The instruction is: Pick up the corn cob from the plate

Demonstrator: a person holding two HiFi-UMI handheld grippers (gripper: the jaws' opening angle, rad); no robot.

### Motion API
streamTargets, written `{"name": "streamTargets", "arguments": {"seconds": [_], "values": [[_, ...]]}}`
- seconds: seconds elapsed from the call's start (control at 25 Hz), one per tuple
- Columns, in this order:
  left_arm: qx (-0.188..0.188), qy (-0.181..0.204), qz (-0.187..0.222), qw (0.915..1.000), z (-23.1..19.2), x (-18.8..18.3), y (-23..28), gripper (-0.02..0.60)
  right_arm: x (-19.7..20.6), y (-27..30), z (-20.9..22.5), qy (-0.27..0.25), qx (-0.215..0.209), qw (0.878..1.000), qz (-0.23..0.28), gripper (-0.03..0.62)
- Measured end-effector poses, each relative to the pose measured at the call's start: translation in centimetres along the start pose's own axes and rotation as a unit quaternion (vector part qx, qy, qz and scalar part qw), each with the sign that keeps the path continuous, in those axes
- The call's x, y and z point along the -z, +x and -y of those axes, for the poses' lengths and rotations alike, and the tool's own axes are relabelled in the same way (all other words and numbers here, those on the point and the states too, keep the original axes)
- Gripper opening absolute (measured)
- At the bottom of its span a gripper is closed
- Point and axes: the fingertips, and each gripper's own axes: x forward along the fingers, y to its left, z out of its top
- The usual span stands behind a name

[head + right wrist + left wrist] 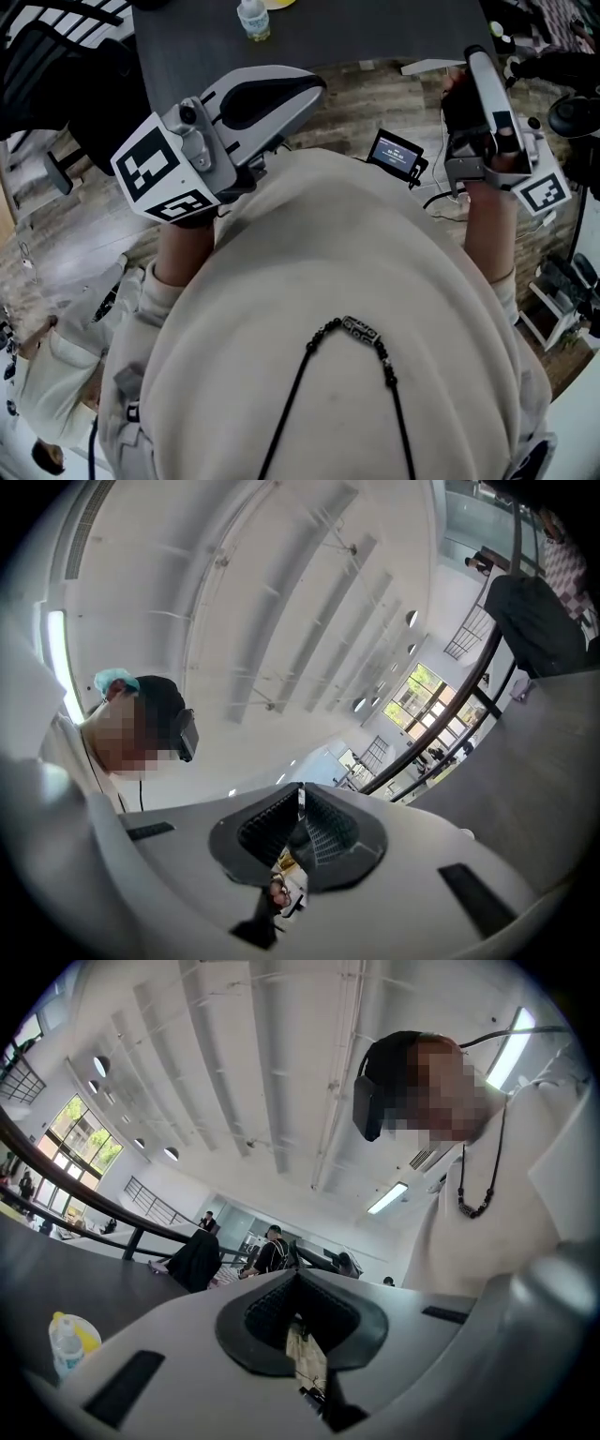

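Left gripper (296,1279) and right gripper (300,791) are both held at the person's chest, short of the dark table (375,33), jaws together on nothing, which reads as pre-approach; corn cob and plate show in no view, only a bottle (253,21) with something yellow beside it.

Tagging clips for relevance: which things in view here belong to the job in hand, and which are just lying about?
Job: left gripper, right gripper, both shut and empty; dark table; yellow item beside the bottle, possibly the plate, too cut off to tell.
Lying about: plastic bottle; small screen device.
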Motion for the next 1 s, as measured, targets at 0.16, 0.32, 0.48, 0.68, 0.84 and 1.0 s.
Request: {"name": "streamTargets", "arguments": {"seconds": [0.16, 0.32, 0.48, 0.68, 0.84, 1.0], "values": [[-0.035, -0.005, 0.002, 0.9994, 2.4, 1.4, -0.2, 0.002, 0.7, -0.3, -1.0, 0.015, -0.026, 0.999, -0.041, 0.015], [-0.010, -0.027, 0.001, 0.9996, 2.9, 1.2, -0.9, 0.002, 0.8, -0.9, -2.2, 0.007, 0.006, 0.999, -0.031, 0.015], [-0.024, -0.045, 0.000, 0.9987, 5.2, 0.5, -2.5, 0.002, 1.7, -0.8, -4.6, 0.027, 0.014, 0.998, -0.048, 0.015], [-0.065, -0.036, 0.009, 0.9972, 5.2, 0.5, -3.1, 0.002, 2.5, 0.4, -3.4, 0.044, -0.009, 0.997, -0.067, 0.015], [-0.091, -0.018, 0.007, 0.9957, 5.2, 0.2, -1.8, 0.002, 1.5, 1.0, -2.7, 0.044, -0.033, 0.995, -0.079, 0.015], [-0.096, -0.013, 0.019, 0.9951, 5.1, -0.4, -0.5, 0.002, 1.2, 0.9, -1.7, 0.056, -0.038, 0.994, -0.088, 0.015]]}}
